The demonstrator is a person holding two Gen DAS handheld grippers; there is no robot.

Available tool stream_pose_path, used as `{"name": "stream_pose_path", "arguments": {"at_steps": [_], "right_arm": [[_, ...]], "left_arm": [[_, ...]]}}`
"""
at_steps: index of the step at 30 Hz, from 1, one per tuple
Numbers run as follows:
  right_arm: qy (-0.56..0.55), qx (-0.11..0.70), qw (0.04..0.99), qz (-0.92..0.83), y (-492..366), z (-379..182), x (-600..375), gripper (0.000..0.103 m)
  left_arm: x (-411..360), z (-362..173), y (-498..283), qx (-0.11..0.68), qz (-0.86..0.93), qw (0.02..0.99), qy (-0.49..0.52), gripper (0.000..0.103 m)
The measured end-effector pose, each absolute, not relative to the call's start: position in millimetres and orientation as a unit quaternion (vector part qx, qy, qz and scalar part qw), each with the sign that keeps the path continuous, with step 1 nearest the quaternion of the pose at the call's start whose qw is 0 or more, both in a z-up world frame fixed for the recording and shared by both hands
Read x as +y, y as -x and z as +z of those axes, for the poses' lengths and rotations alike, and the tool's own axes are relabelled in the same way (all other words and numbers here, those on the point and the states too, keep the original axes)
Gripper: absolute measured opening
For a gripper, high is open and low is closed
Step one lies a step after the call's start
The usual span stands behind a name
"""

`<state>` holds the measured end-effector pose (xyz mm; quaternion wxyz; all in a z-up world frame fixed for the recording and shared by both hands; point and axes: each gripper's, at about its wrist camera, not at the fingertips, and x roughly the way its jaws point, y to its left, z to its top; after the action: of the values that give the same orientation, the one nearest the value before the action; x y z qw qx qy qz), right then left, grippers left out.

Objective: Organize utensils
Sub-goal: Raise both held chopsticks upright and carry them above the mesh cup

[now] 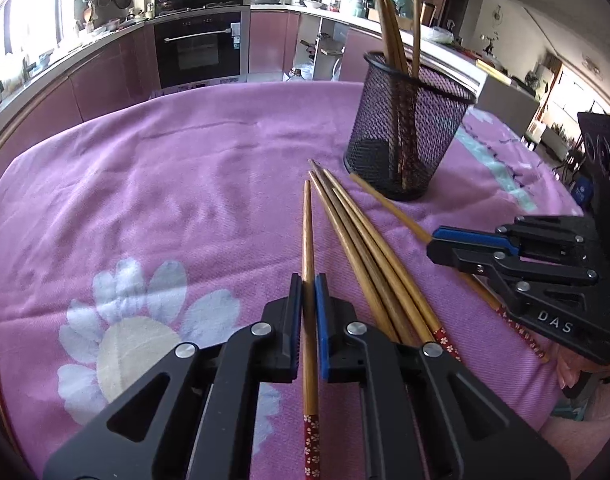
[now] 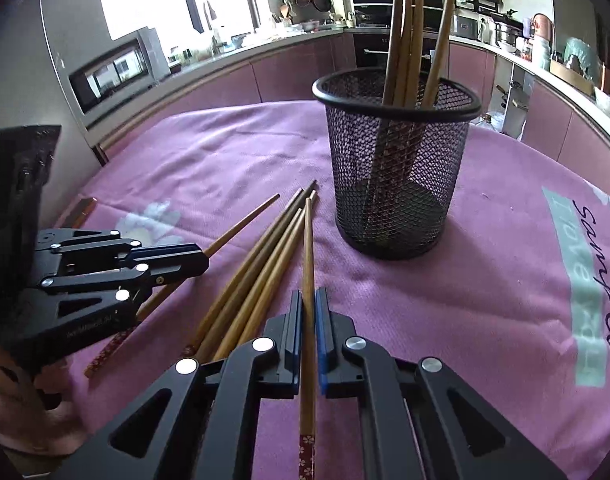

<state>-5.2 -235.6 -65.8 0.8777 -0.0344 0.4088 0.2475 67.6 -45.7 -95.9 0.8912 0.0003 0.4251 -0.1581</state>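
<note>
Both grippers' fingers are clamped on chopsticks: one chopstick [image 1: 309, 248] is held by the left gripper [image 1: 309, 292], another chopstick [image 2: 308, 256] by the right gripper [image 2: 309, 304], beside the mesh holder [image 2: 397, 160] on the pink cloth [image 1: 165, 168].

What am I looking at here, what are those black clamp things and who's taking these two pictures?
They are two hand-held grippers, each with a camera looking along its fingers. One picture comes from the left gripper, the other from the right gripper; each also shows in the other's view. Both are shut, each on one wooden chopstick: the left chopstick, the right chopstick. Between them, loose chopsticks lie on a pink cloth. Behind stands a black mesh cup already holding several chopsticks.
</note>
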Motion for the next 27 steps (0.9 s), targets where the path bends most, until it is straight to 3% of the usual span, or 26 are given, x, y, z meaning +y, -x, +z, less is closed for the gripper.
{"name": "stream_pose_path", "arguments": {"at_steps": [27], "right_arm": [[-0.063, 0.288, 0.91, 0.291, 26, 8, -282, 0.005]], "left_arm": [[-14, 14, -33, 0.311, -0.281, 0.903, 0.094, 0.007]]}}
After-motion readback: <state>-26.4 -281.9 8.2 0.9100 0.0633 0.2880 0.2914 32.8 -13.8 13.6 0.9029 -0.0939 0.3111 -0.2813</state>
